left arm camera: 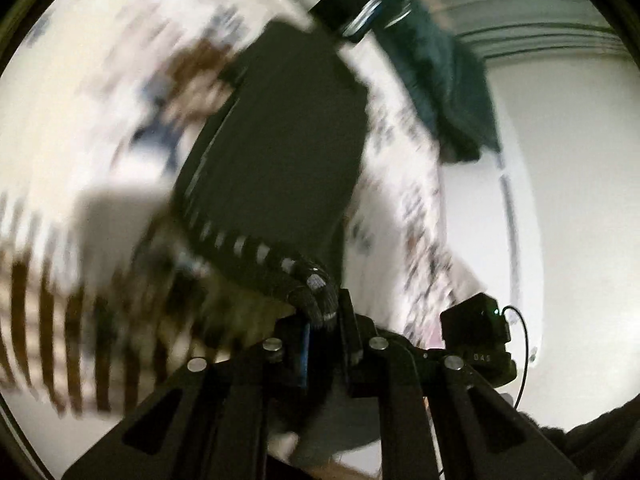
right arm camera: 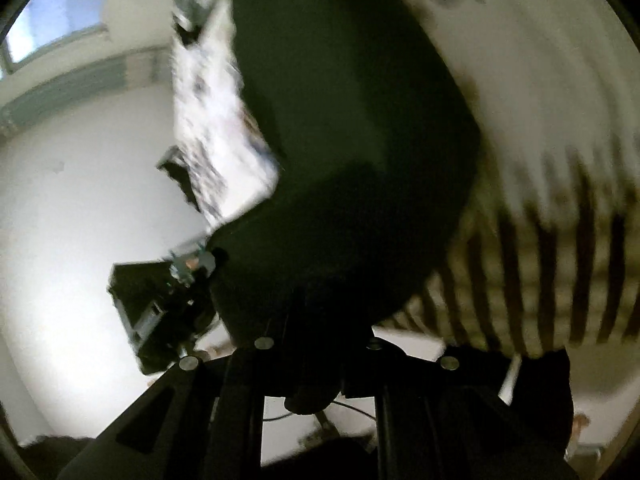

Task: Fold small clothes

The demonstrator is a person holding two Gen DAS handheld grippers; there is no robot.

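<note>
A dark garment (left arm camera: 276,152) with a striped knit band along its edge is held up in front of both cameras, above a blurred patterned bedspread (left arm camera: 80,128). A corner of the striped band is clamped between the closed fingers of the left gripper (left arm camera: 324,320). In the right wrist view the same dark cloth (right arm camera: 340,140) is gathered down between the fingers of the right gripper (right arm camera: 316,344), which are pressed together on it. A teal cloth (left arm camera: 452,92) is seen at the far right.

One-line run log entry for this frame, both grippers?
phase: mid-fold, garment lifted | left gripper: shut on dark garment banded edge | right gripper: shut on dark garment | surface: patterned cloth | views: motion-blurred
</note>
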